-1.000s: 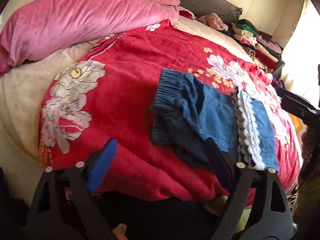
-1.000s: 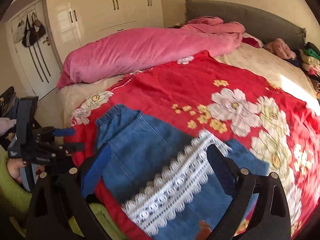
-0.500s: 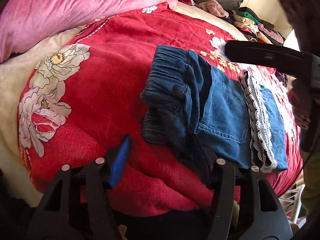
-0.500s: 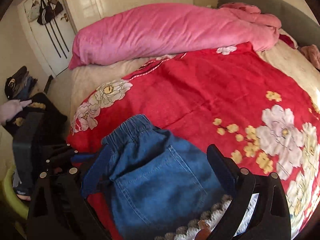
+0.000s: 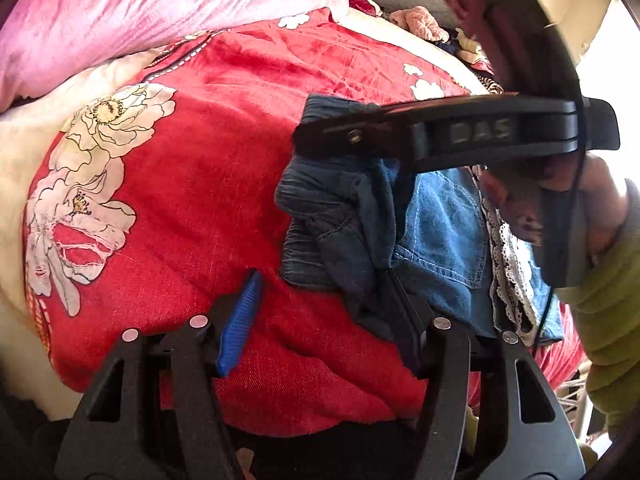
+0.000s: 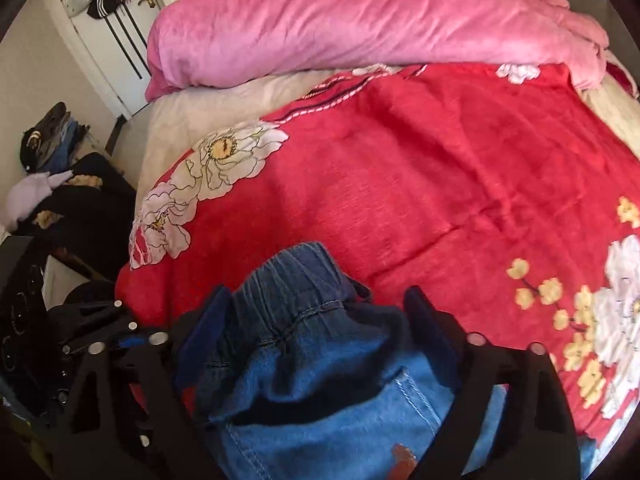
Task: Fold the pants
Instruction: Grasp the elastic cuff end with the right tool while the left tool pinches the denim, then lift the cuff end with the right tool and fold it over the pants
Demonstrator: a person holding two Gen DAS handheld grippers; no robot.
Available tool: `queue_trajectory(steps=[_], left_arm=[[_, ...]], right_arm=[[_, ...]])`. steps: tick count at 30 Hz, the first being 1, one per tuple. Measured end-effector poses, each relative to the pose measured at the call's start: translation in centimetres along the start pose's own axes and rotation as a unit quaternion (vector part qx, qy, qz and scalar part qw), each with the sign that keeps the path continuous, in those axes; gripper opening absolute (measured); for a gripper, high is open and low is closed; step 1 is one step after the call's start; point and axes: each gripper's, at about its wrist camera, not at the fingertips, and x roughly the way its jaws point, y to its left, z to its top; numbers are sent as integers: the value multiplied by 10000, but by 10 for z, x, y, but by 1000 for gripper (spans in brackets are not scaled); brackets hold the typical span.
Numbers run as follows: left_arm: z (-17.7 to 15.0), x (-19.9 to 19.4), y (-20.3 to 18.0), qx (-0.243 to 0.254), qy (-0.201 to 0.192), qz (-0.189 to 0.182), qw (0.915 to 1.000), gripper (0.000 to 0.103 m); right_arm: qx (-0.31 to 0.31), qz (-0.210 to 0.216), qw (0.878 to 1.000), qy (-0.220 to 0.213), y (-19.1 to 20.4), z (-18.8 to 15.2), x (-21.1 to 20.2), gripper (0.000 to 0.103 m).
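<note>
Blue denim pants (image 5: pixel 436 236) with white lace trim (image 5: pixel 508 276) lie partly folded on the red floral blanket (image 5: pixel 208 184) near the bed's front edge. My left gripper (image 5: pixel 320 304) is open, its jaws straddling the pants' near waistband corner low over the blanket. My right gripper (image 6: pixel 316 320) is open, with the bunched elastic waistband (image 6: pixel 296 296) between its jaws. In the left wrist view the right gripper (image 5: pixel 440 132) reaches across above the waistband from the right.
A pink duvet (image 6: pixel 360 20) lies along the far side of the bed. Piled clothes (image 5: pixel 420 24) sit by the grey headboard. A dark chair with clothes (image 6: pixel 60 184) and a white door (image 6: pixel 116 40) are left of the bed.
Both grippers have moved in toward the pants' waistband end. The right gripper has swung left over the waistband, which now lies between its jaws. Both stay open.
</note>
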Motion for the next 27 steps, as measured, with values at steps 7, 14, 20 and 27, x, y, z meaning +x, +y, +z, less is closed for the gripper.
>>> queue_trajectory(steps=[7, 14, 20, 27], left_arm=[[-2, -7, 0, -25, -116, -197, 9997, 58], [1, -14, -8, -16, -148, -571, 9983, 68], [8, -7, -27, -38, 142, -1105, 9938, 81], [20, 6, -76, 102, 364, -1630, 9859, 64]], right_arm=[[79, 406, 9983, -408, -5, -9, -18, 31], [227, 823, 9898, -1140, -14, -30, -76, 30], [330, 900, 9838, -1513, -19, -53, -116, 30], [500, 722, 9795, -1815, -34, -84, -150, 30]])
